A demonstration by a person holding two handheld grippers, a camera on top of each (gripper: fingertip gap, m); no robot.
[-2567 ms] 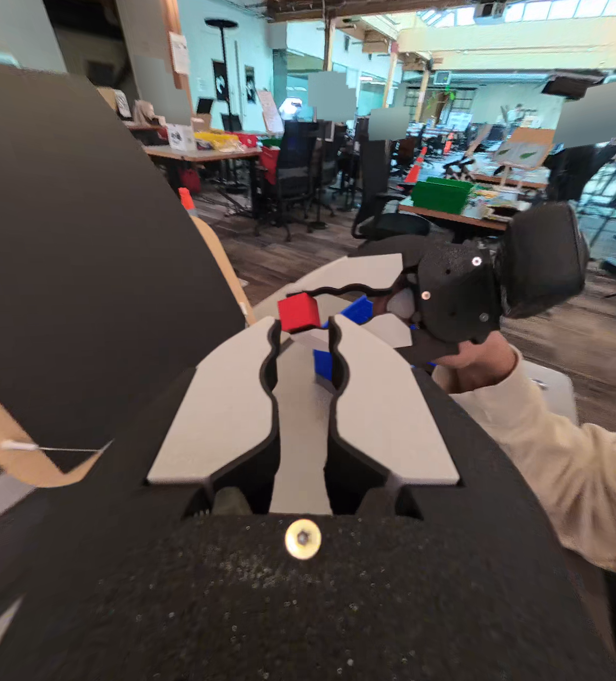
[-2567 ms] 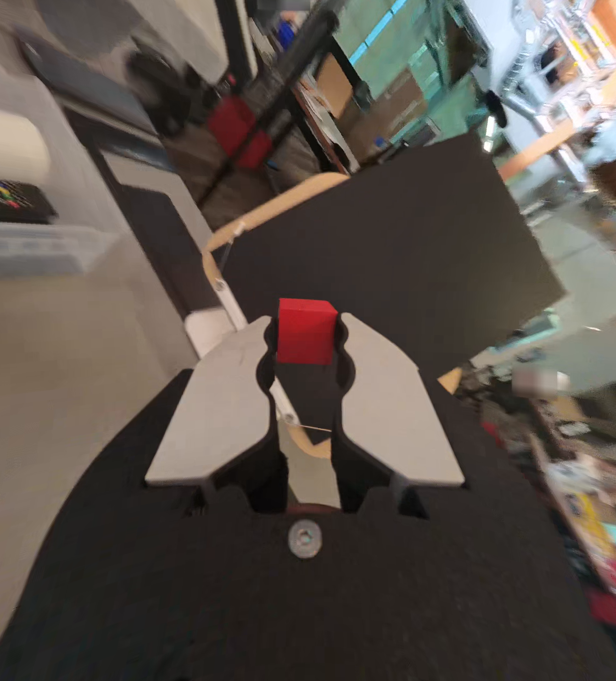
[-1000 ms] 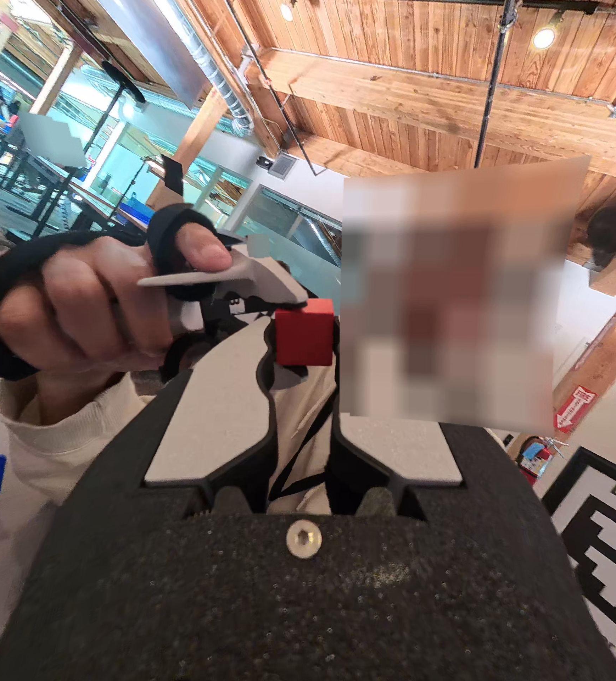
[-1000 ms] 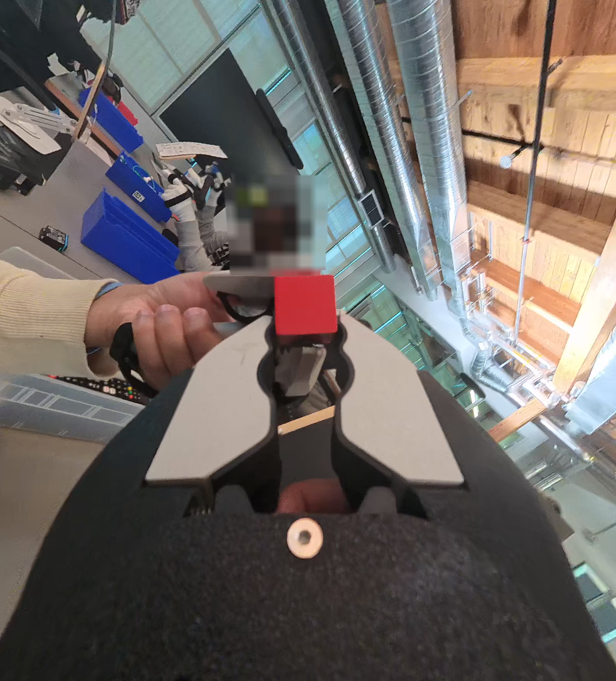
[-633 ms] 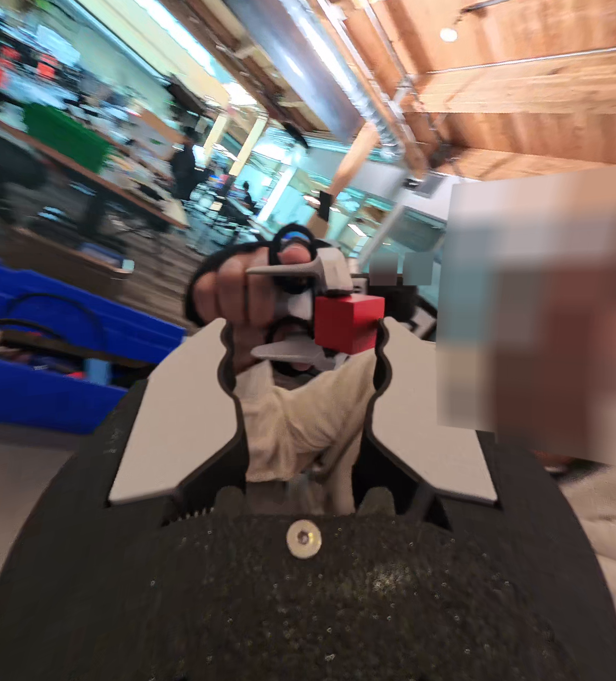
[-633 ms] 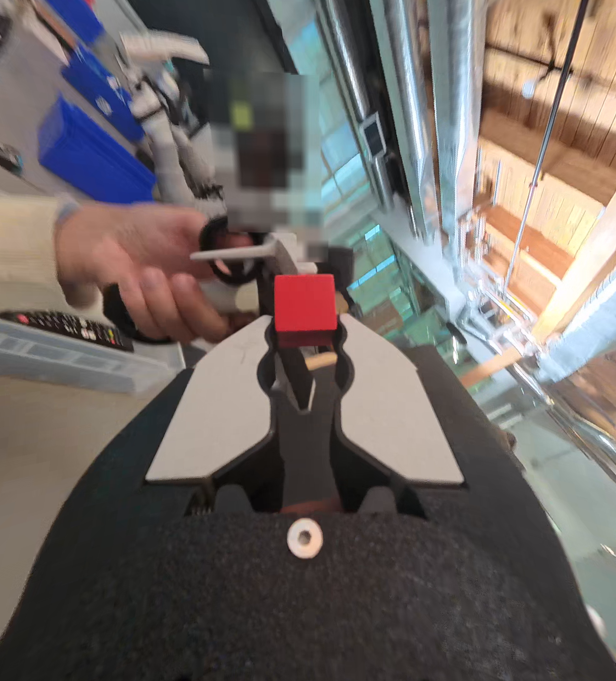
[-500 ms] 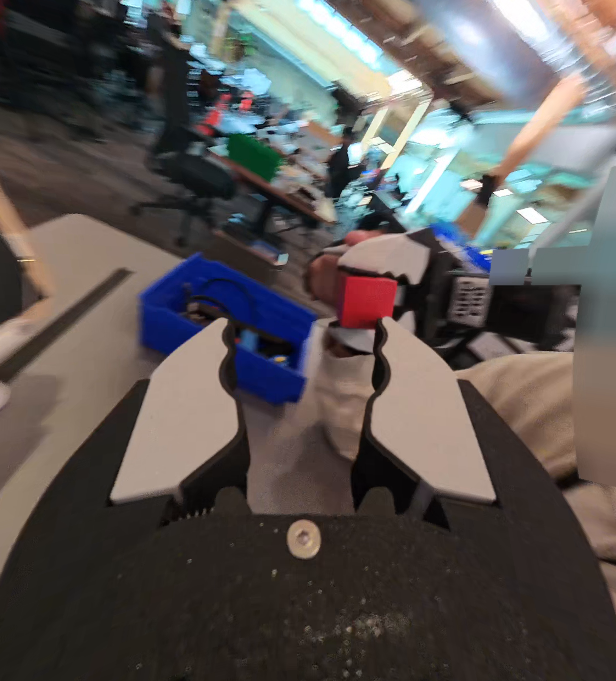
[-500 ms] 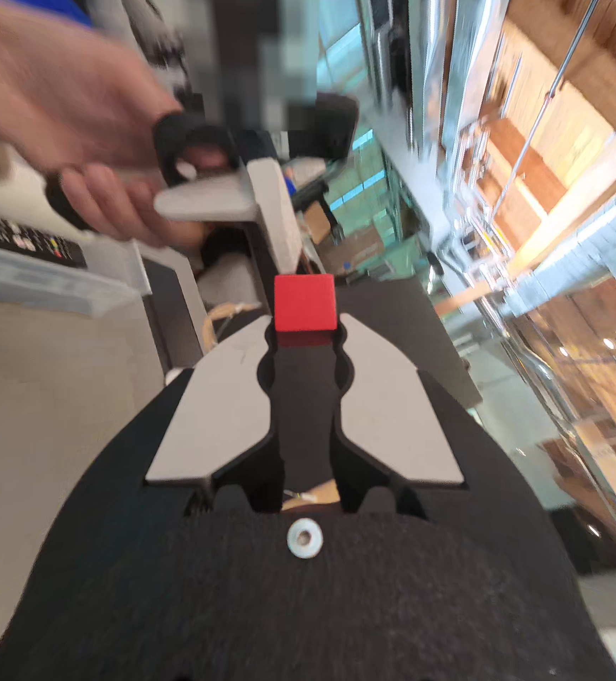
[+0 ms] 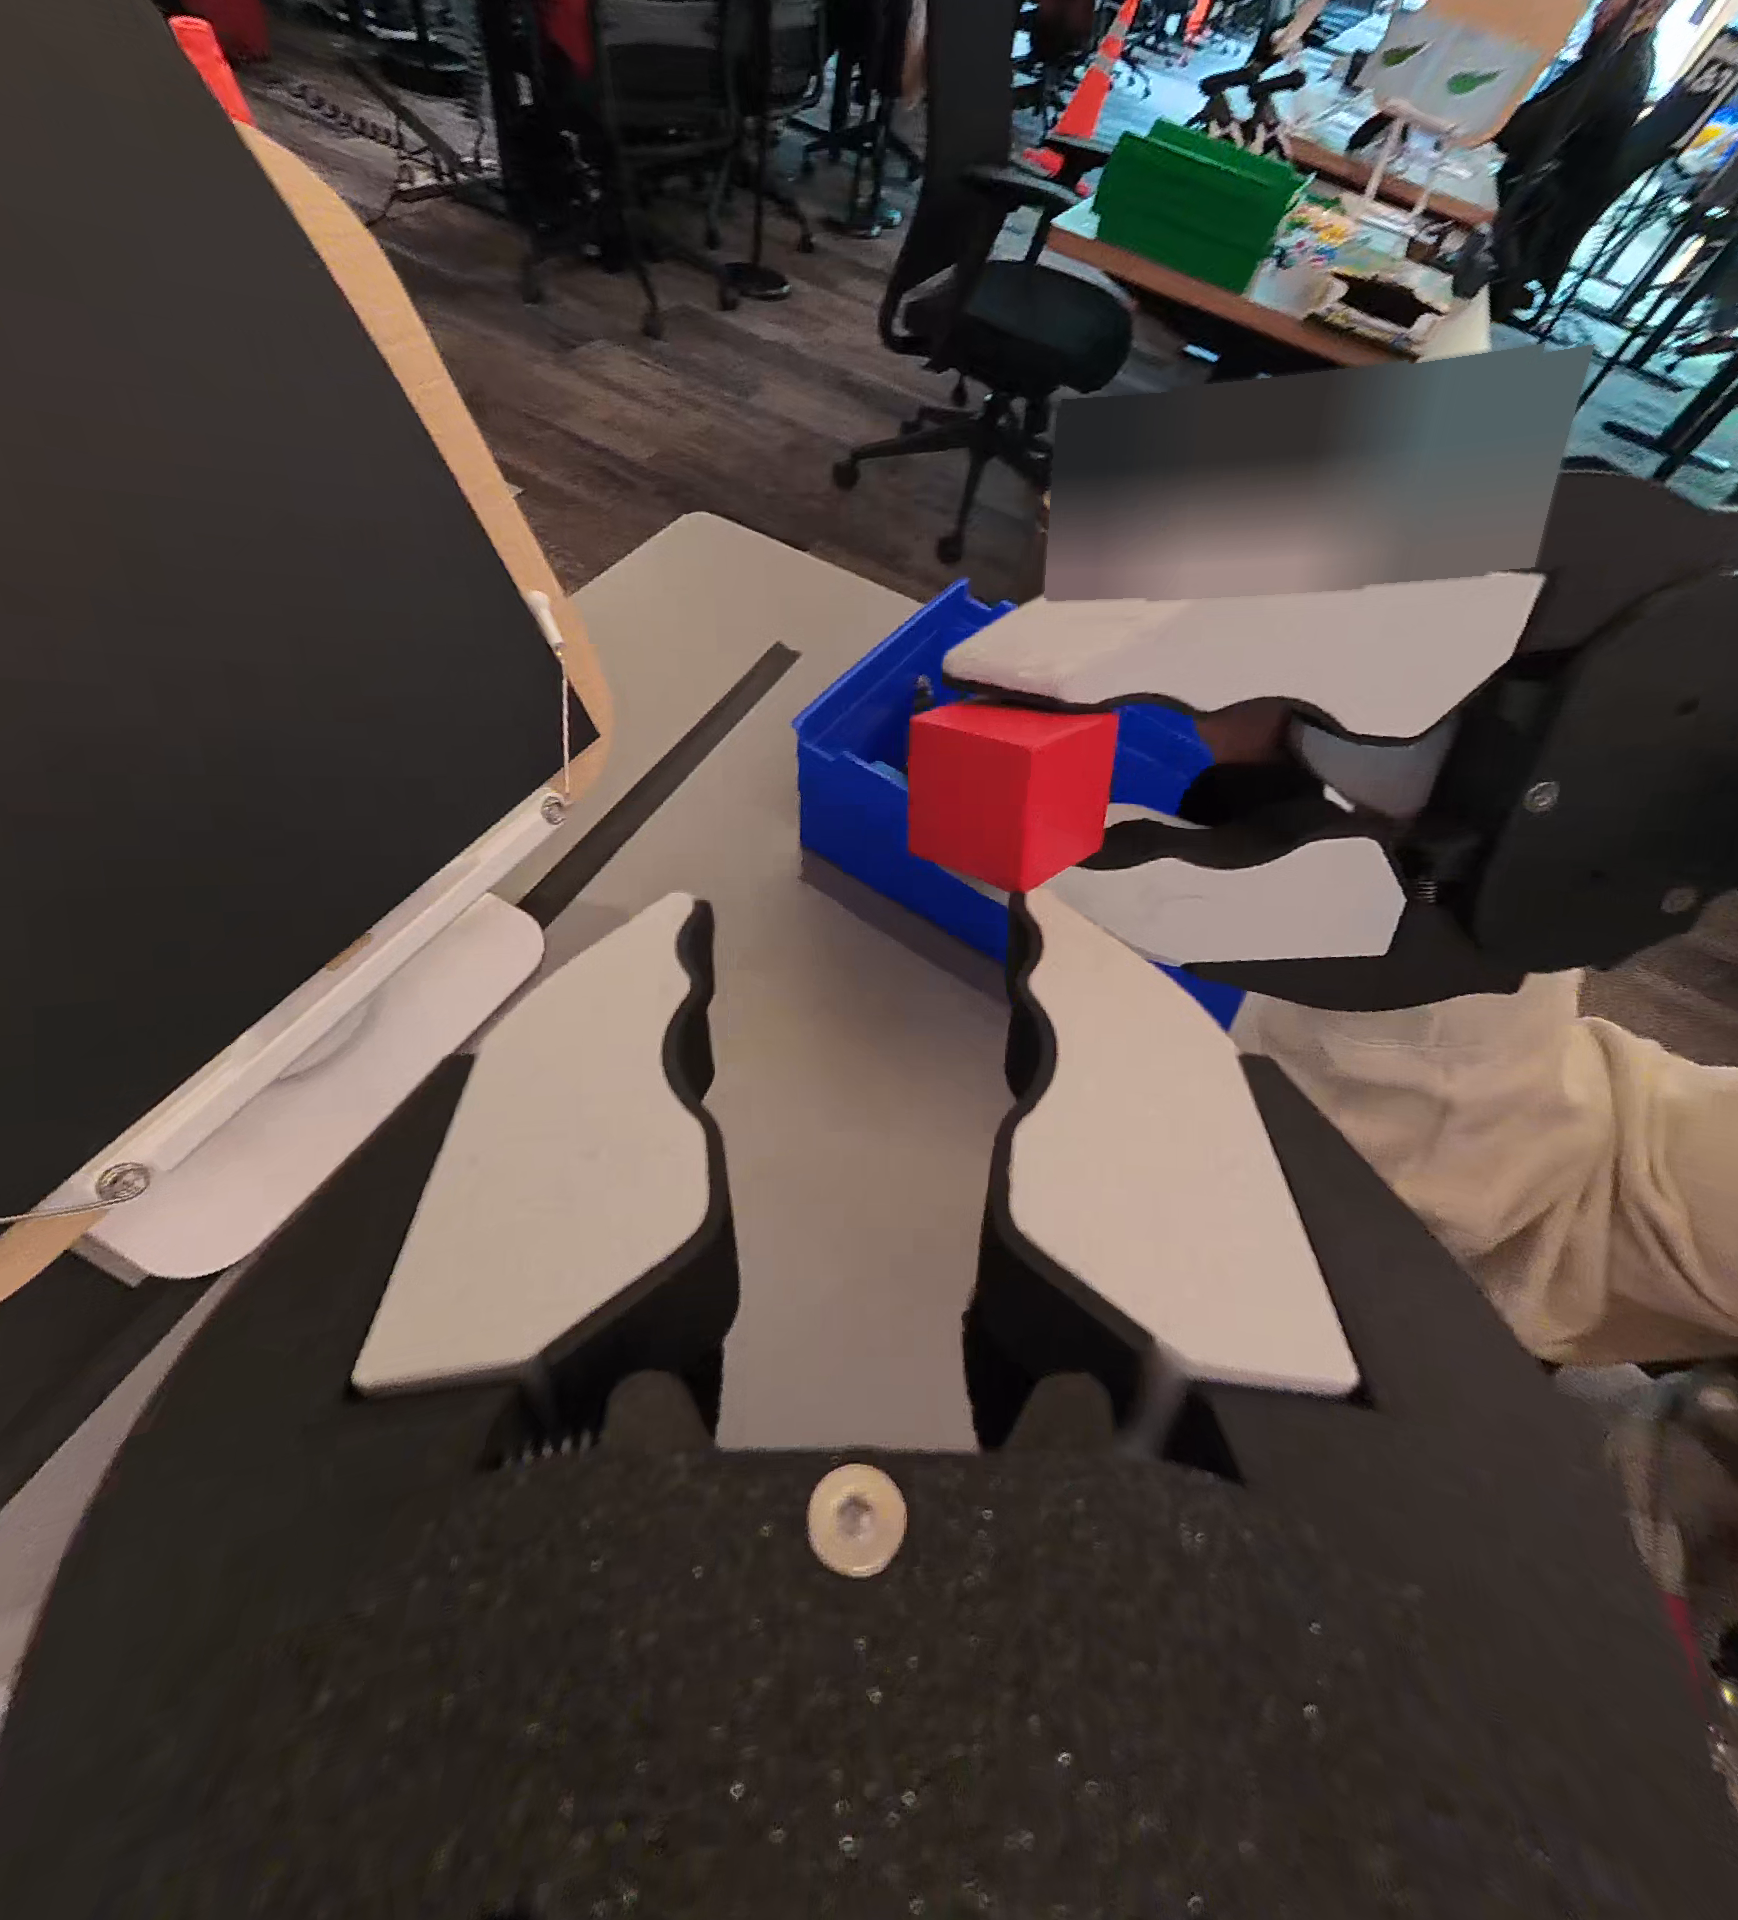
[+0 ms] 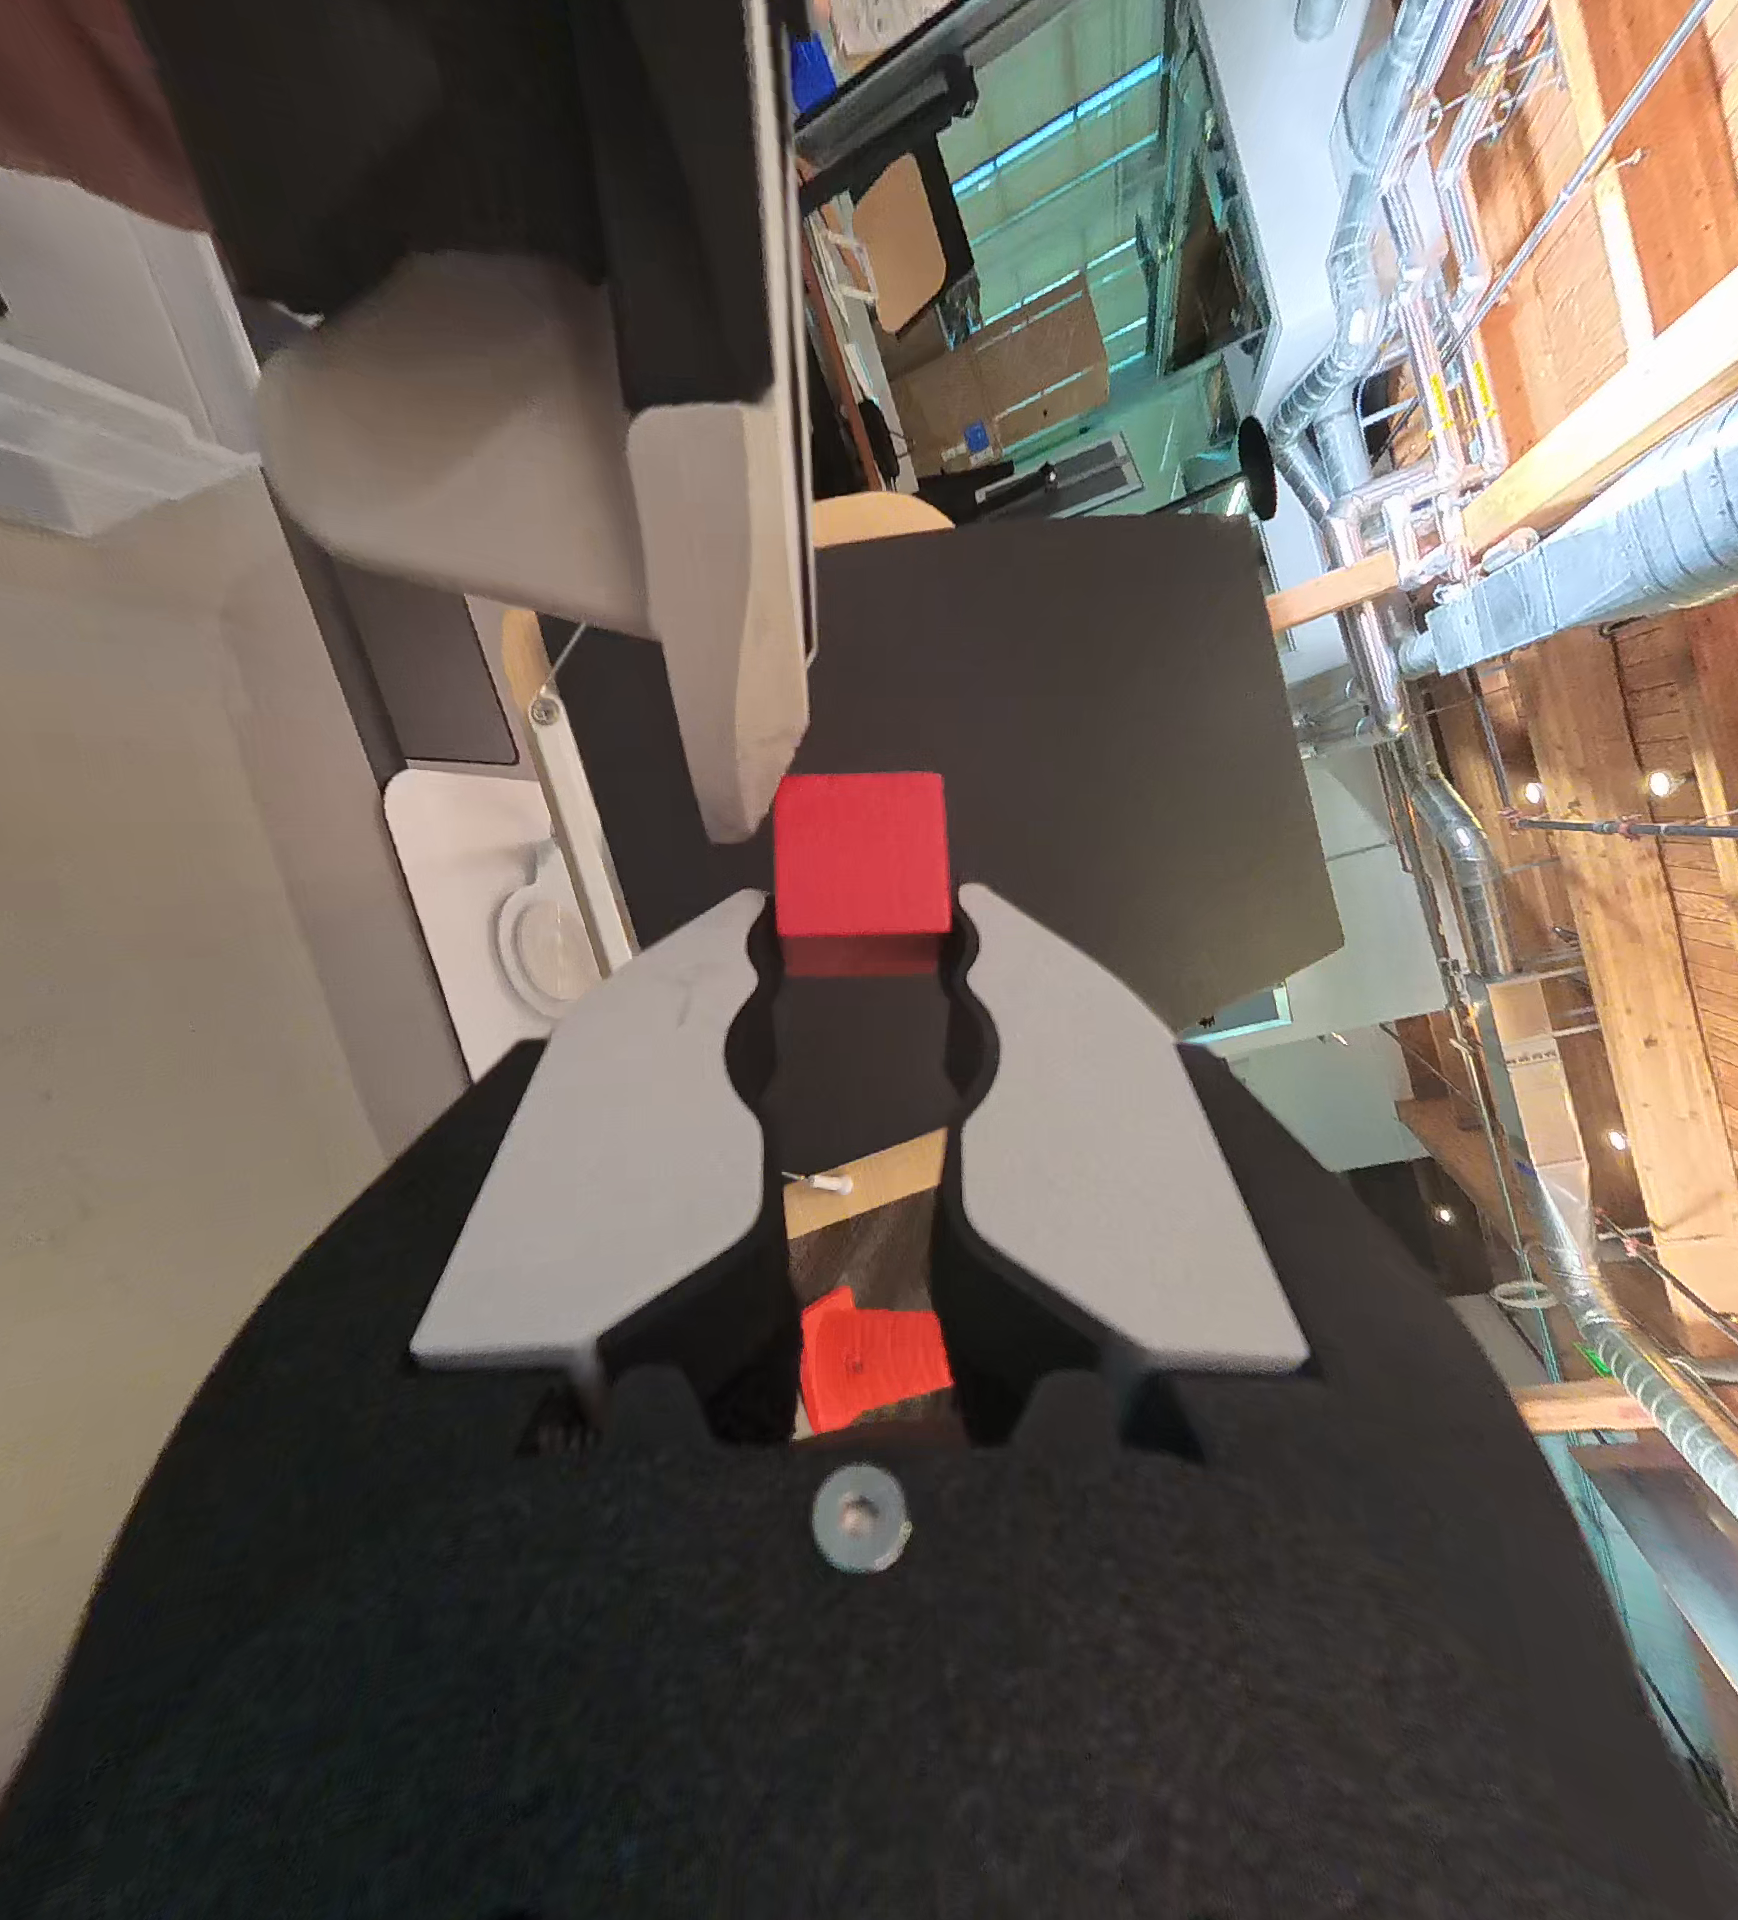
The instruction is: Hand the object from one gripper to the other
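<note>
The red cube point(image 9: 1010, 795) is pinched between the right gripper's grey fingers, which reach in from the right, one jaw above and one below it. In the right wrist view my right gripper point(image 10: 860, 902) is shut on the cube point(image 10: 860, 857) at its fingertips. My left gripper point(image 9: 860, 914) is open and empty. The cube hangs just beyond its right fingertip, not between its fingers. One grey finger of the left gripper point(image 10: 730, 675) shows close to the cube's upper left in the right wrist view, blurred.
A blue bin point(image 9: 844, 769) stands on the grey table point(image 9: 699, 623) behind the cube. A black board with a tan edge point(image 9: 169, 520) stands at the left. A cream sleeve point(image 9: 1467, 1195) lies at the right. Office chairs point(image 9: 1010, 312) and a green bin point(image 9: 1187, 197) are beyond. Only a small space, under 4 cm, lies between the two pairs of fingers.
A second ago my left gripper was closed around the cube along with the right. It has opened and drawn back; the cube stays in the right gripper. Both views swung down from the ceiling.
</note>
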